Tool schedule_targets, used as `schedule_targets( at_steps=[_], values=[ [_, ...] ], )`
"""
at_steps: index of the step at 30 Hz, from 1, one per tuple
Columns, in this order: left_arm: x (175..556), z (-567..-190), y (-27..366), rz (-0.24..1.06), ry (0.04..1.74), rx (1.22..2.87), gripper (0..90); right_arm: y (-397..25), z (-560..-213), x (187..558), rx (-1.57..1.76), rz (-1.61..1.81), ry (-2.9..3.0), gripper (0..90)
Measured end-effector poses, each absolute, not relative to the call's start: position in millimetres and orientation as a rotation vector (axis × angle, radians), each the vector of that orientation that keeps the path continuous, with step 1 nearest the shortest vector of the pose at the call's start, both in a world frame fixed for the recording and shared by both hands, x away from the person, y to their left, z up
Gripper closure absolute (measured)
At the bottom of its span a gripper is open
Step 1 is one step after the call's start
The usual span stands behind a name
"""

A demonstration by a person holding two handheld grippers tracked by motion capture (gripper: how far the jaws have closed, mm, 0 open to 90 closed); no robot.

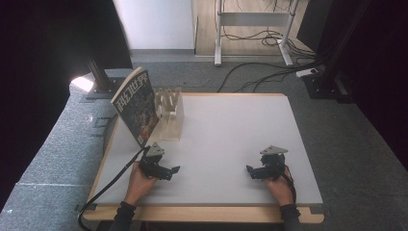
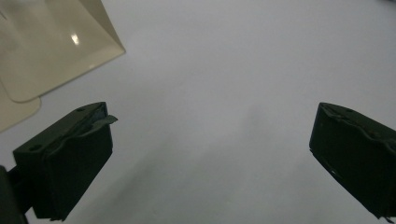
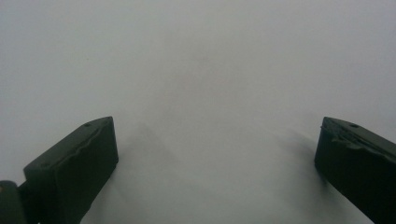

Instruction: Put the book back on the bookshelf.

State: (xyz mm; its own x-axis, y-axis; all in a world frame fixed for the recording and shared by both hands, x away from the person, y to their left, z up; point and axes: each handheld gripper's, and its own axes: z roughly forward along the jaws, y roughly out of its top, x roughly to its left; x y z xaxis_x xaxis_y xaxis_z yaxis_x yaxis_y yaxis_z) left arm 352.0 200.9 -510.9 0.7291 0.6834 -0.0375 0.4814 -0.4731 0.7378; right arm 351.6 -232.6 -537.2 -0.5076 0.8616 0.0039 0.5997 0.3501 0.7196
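A magazine (image 1: pixel 137 105) with a dark illustrated cover leans upright against a cream slotted book stand (image 1: pixel 170 114) at the table's back left. My left gripper (image 1: pixel 173 170) rests low over the white tabletop near the front left, jaws wide apart and empty; in the left gripper view the gripper (image 2: pixel 210 154) faces bare table with the stand's cream base (image 2: pixel 51 46) at the upper left. My right gripper (image 1: pixel 250 171) sits near the front right, pointing left, also open with nothing between its jaws; the right gripper view has the gripper (image 3: pixel 215 163) over plain white surface.
The white table (image 1: pixel 231 130) has a wooden rim. Beyond it lie grey carpet, a white desk frame (image 1: pixel 252 29) and several black cables (image 1: pixel 260 72) on the floor. Dark curtains stand at both sides.
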Motion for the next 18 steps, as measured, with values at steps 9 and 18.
schedule_targets(
  at_steps=[9, 18],
  values=[
    [352.5, -528.3, 189.0, 0.373, 0.916, 2.272, 0.0, -232.7, -537.3, 351.6, 1.283, 0.955, 2.243, 0.0],
    [353.7, -529.0, 190.1, 0.342, 0.947, 2.262, 0.0, -232.8, -537.5, 351.3, 1.283, 0.956, 2.242, 0.0]
  ],
)
